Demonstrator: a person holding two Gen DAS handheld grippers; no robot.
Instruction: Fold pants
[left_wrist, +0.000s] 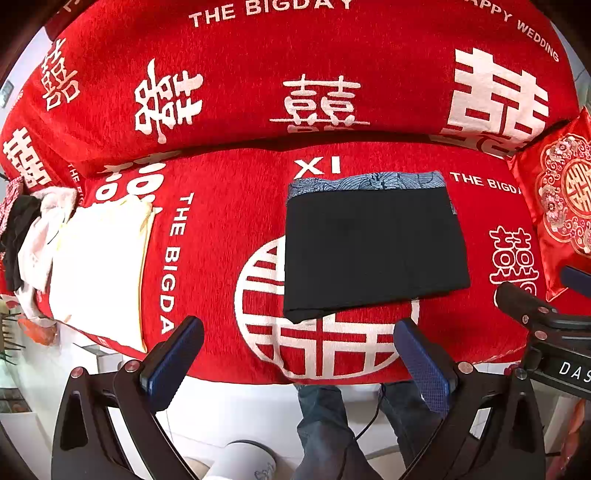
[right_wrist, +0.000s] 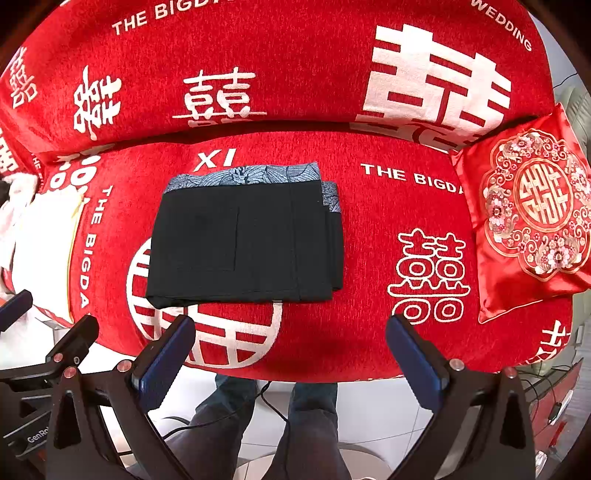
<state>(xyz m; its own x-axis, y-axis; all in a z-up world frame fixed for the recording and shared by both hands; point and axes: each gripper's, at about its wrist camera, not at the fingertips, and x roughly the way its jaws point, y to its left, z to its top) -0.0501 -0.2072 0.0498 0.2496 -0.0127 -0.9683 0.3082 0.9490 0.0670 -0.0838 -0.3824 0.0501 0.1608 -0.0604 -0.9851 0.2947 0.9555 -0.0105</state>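
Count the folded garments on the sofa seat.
2 clear ones: black pants mid-seat, folded flat, and a white garment at the left end. Beyond it lies a loose heap that may hide more.

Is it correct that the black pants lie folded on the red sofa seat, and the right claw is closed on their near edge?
Not quite. The right claw is open and holds nothing, as the right wrist view shows. The black pants do lie folded on the red sofa seat.

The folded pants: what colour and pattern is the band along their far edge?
Blue-grey band with a wavy line pattern, on black pants; right wrist view shows it best.
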